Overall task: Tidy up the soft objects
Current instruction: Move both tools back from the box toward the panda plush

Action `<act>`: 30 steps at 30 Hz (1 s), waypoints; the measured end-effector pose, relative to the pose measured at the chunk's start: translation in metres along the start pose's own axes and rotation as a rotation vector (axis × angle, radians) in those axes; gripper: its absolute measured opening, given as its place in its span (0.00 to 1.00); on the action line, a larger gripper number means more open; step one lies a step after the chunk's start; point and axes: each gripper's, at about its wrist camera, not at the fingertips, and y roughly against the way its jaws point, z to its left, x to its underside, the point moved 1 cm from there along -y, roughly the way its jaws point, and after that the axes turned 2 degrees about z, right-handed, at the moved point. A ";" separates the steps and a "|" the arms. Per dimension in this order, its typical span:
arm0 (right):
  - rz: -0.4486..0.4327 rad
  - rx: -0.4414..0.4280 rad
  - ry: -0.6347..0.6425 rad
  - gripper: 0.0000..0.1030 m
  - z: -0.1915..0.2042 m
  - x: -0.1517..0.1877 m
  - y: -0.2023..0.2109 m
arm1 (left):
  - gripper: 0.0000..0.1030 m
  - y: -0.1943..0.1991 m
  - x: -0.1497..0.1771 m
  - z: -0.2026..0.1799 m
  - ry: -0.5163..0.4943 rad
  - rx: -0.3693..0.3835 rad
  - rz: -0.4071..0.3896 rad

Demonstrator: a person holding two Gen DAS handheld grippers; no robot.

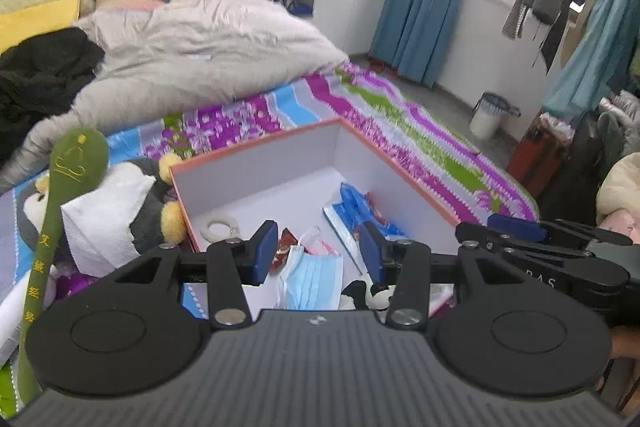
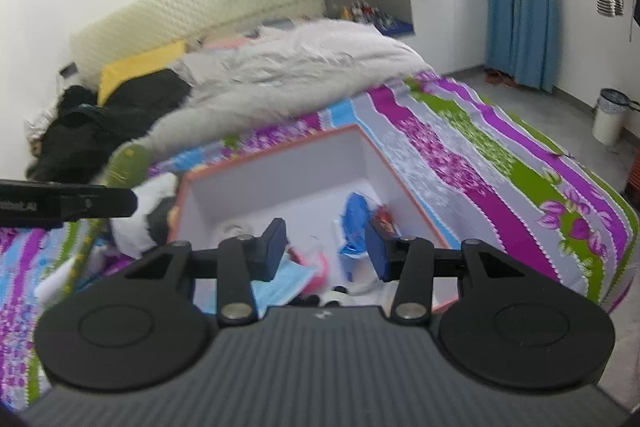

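An open box point(image 1: 260, 167) with an orange rim and white inside sits on the striped bedspread. It holds a light blue face mask point(image 1: 312, 279), a blue plastic bag point(image 1: 356, 207), a white ring point(image 1: 218, 227), a red wrapper and a small panda plush point(image 1: 372, 297). My left gripper point(image 1: 318, 253) hovers above the mask at the box's near end, open, with nothing between its pads. My right gripper point(image 2: 326, 249) hangs beside it over the same box point(image 2: 280, 163), also open and holding nothing, with the mask point(image 2: 280, 287) below it.
Left of the box lie a penguin plush point(image 1: 148, 215), a white tissue pack point(image 1: 104, 223) and a long green plush stick point(image 1: 80, 155). A grey duvet point(image 1: 208, 43) and black clothing point(image 1: 44, 75) fill the bed's far half. A bin point(image 1: 488, 115) and hanging clothes stand to the right.
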 end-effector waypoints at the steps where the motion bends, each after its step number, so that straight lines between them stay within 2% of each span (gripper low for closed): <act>1: -0.012 -0.007 0.005 0.45 0.004 0.001 0.005 | 0.50 0.006 0.003 0.002 0.005 0.002 -0.007; 12: -0.087 -0.091 0.032 0.45 0.043 0.019 0.047 | 0.50 0.070 0.040 0.016 -0.002 -0.048 -0.099; 18: -0.136 -0.148 0.058 0.45 0.061 0.032 0.069 | 0.50 0.097 0.068 0.024 0.043 -0.041 -0.105; 21: -0.149 -0.144 0.089 0.45 0.072 0.040 0.076 | 0.52 0.104 0.080 0.026 0.057 -0.032 -0.100; 26: -0.140 -0.157 0.108 0.45 0.087 0.055 0.080 | 0.52 0.110 0.101 0.029 0.055 -0.050 -0.092; 30: -0.125 -0.167 0.116 0.45 0.096 0.069 0.078 | 0.52 0.114 0.114 0.039 0.099 -0.058 -0.093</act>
